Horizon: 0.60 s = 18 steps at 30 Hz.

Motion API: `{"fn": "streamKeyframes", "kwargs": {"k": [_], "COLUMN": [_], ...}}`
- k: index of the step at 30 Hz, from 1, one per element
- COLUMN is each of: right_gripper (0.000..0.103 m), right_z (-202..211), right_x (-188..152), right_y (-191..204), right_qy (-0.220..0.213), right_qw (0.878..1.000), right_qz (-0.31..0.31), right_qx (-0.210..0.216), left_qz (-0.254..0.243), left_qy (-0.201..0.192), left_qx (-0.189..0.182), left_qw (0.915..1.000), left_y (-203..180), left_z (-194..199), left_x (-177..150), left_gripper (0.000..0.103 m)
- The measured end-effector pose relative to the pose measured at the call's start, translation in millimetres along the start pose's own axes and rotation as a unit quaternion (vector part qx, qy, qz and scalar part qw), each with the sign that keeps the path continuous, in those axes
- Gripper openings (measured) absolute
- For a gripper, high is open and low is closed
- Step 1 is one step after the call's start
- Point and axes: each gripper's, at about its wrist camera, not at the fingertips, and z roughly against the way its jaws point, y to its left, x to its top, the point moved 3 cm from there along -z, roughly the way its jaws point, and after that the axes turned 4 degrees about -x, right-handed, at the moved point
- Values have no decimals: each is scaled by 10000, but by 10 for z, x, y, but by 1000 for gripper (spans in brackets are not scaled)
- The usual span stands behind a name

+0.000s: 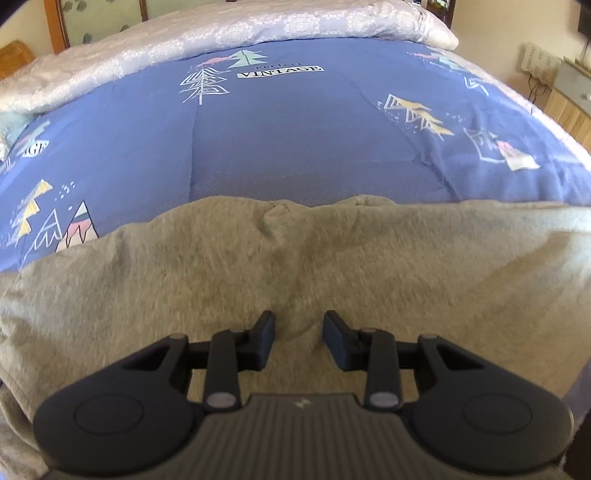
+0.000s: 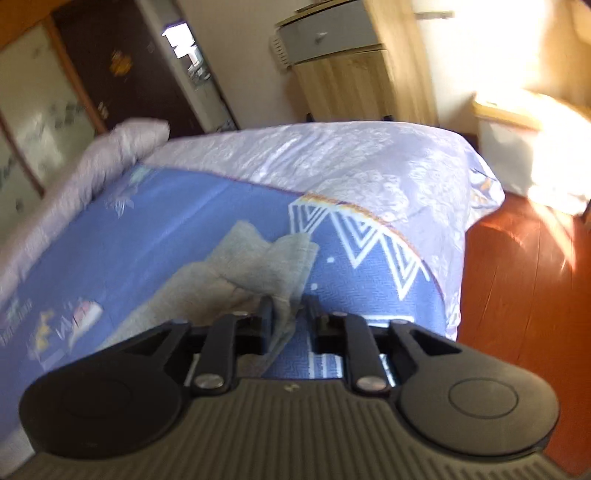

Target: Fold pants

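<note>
Blue quilt (image 1: 295,147) under grey pants (image 1: 258,266), a fold between each pair of part-open tongs: left (image 1: 299,332), right (image 2: 288,306)

Open bed beyond the pants, hemmed in at the head and one side

Past the grey pants (image 1: 295,266) the blue quilt (image 1: 295,147) lies bare and flat, easy to sweep across, until the rolled pale duvet (image 1: 229,29) bars the far edge. Off the quilt's side the red wood floor (image 2: 524,295) gives standing room; a wooden cabinet (image 2: 354,74) and a sunlit box (image 2: 524,147) crowd the wall beyond.
</note>
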Motion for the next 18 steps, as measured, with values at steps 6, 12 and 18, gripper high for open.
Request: {"fn": "streamKeyframes", "kwargs": {"k": [6,12,18], "right_gripper": [35,29,0], "right_z": [499,225,-551], "right_x": [119,-218,29], "right_y": [232,1139,865], "right_qy": [-736,607,839], "right_qw": [9964,9753,9906], "right_qz": [241,1343,441], "right_qx": [333,1647,989], "left_qz": [141,209,75], "left_qy": [-282,-261,8], "left_qx": [-171,-155,390], "left_qw": [9994,9993,9992], "left_y": [99,108,266], "left_z": [273,289,93], "left_x": [26,-38,-171], "left_gripper": [32,32,34]}}
